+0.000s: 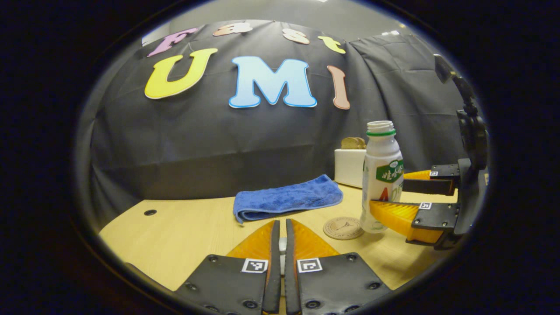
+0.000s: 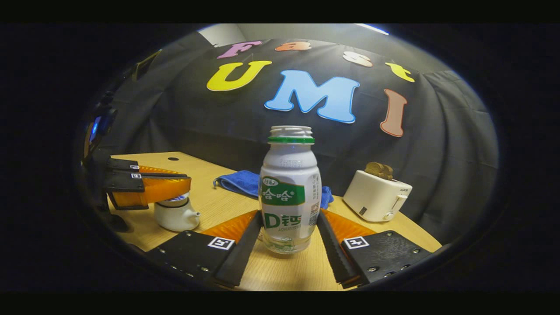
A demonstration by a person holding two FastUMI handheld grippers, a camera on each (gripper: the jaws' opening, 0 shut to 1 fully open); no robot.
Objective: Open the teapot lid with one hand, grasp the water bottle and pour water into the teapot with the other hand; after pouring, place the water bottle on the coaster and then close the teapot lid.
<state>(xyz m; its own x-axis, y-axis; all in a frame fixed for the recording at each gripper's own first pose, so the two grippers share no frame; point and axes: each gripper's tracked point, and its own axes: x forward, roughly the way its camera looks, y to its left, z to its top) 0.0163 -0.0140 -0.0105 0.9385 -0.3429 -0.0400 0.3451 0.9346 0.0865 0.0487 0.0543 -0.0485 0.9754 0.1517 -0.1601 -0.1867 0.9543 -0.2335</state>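
Observation:
A white water bottle [image 2: 288,197] with no cap stands upright on the wooden table [image 1: 175,227], just right of a round coaster [image 1: 343,228]. My right gripper [image 2: 289,214] is shut on the bottle's lower body, one finger pressing each side. In the left gripper view that right gripper [image 1: 387,192] reaches in from the right around the bottle [image 1: 381,175]. A small white teapot [image 2: 177,216] sits at the left. My left gripper [image 2: 187,183] is directly over it, shut on the teapot lid [image 1: 283,247], which shows as a white sliver between its fingers. I cannot tell whether the lid is lifted.
A folded blue towel [image 1: 286,199] lies at the middle of the table toward the back. A white toaster [image 2: 376,194] with bread in it stands at the back right. The table's near edge runs close below both grippers.

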